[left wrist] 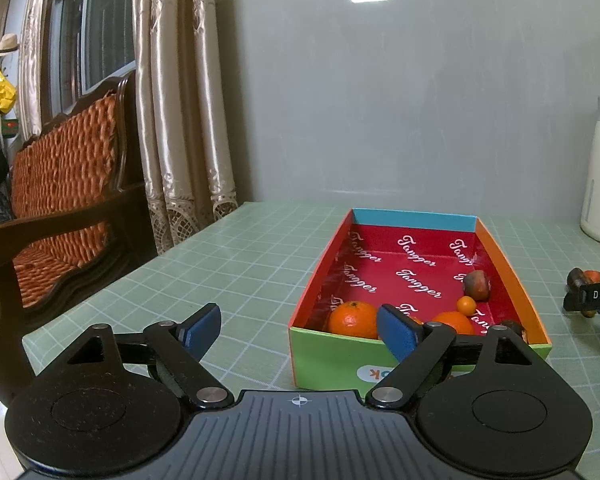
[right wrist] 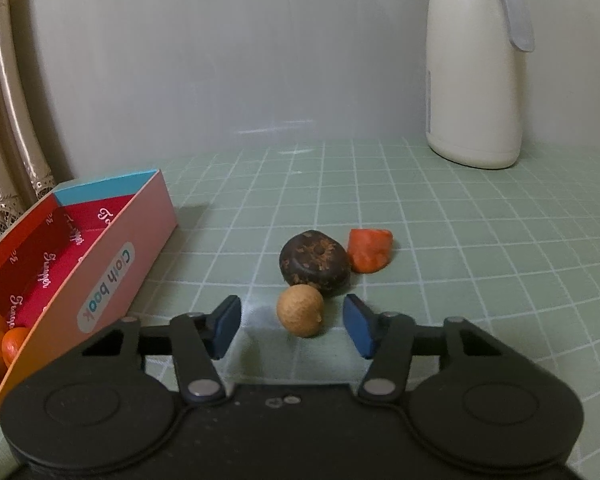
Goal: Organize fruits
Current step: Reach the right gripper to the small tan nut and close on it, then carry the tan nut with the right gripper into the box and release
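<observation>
Dark round fruit (right wrist: 314,265) and orange piece (right wrist: 369,249) crowd behind the tan fruit (right wrist: 300,310).

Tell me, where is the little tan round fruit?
In the right wrist view, the tan fruit sits on the green table, between the right hand-held gripper pads, touching the dark brown fruit.

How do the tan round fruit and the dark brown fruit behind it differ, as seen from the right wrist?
The tan round fruit is smaller, pale and evenly coloured; the dark brown fruit is larger, blackish with rusty flecks. The tan one sits between the right gripper pads; the dark one lies beyond them. Both rest on the green table.
</observation>
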A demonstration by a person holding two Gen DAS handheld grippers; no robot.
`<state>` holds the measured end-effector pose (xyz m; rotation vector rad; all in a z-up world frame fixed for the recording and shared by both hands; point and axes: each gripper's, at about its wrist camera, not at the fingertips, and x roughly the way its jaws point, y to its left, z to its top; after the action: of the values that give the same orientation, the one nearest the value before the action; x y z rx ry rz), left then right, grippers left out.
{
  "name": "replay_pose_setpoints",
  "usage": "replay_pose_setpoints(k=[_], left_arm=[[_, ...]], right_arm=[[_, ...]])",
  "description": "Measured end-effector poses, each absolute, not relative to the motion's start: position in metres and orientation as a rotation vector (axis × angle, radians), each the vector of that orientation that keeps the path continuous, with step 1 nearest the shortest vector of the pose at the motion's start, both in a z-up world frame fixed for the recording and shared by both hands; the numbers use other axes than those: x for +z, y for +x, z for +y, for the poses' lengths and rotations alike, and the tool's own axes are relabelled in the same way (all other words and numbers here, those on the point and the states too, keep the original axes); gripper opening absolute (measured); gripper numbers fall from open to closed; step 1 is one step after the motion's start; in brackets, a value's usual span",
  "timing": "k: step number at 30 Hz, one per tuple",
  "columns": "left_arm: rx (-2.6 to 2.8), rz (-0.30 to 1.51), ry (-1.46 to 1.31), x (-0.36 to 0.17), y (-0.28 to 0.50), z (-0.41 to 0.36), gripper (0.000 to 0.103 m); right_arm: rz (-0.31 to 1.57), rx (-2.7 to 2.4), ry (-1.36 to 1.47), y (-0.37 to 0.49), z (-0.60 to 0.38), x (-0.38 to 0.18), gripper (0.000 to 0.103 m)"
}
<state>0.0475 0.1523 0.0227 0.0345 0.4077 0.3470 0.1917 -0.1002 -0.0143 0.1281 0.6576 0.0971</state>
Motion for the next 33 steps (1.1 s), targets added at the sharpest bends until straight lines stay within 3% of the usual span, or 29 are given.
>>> replay_pose_setpoints(k=[11,33], left_arm=[[0.347,0.406,0.038,0.023,0.048,0.151,0.086],[0.408,0.413,-0.026,0.024,0.04,0.175,0.087]], right_arm=[[0.659,0.126,0.136,0.194,-0.1,-0.014,0.025],[0.578,0.238,0.142,0.177,-0.087,-0.001,0.024]])
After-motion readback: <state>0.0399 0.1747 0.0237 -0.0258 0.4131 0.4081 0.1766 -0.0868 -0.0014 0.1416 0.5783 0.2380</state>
